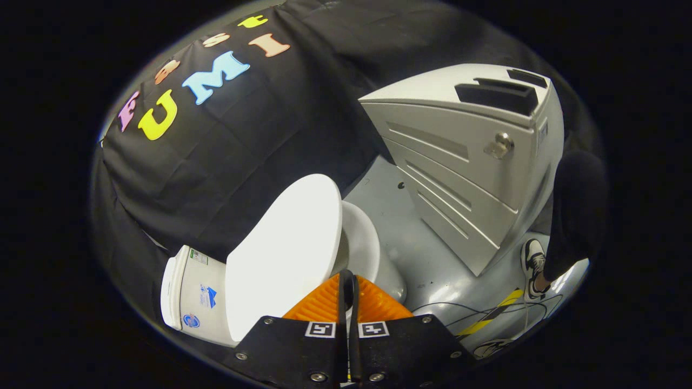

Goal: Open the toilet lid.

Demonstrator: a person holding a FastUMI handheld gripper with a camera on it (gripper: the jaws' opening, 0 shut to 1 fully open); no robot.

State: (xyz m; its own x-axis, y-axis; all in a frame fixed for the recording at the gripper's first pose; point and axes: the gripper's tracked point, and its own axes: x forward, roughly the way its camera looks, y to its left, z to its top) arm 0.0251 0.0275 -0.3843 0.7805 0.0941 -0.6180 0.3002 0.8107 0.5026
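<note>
The white toilet lid (281,254) is lifted off the seat and stands at an angle, its smooth top face turned toward me. Behind it the white seat and bowl (361,243) show in the gap. The tank (195,294) with small stickers sits at the lid's hinged end, against the black cloth wall. My gripper (348,280) is at the lid's free front edge. Its two fingers stand almost together, with a thin sliver of the white edge pinched between the pads.
A grey ribbed cabinet (459,173) with a metal latch stands beyond the toilet on the grey floor (421,259). A person's dark trouser leg (574,216) and sneaker (532,265) are beside it. Thin cables and yellow-black tape (486,319) lie on the floor nearby.
</note>
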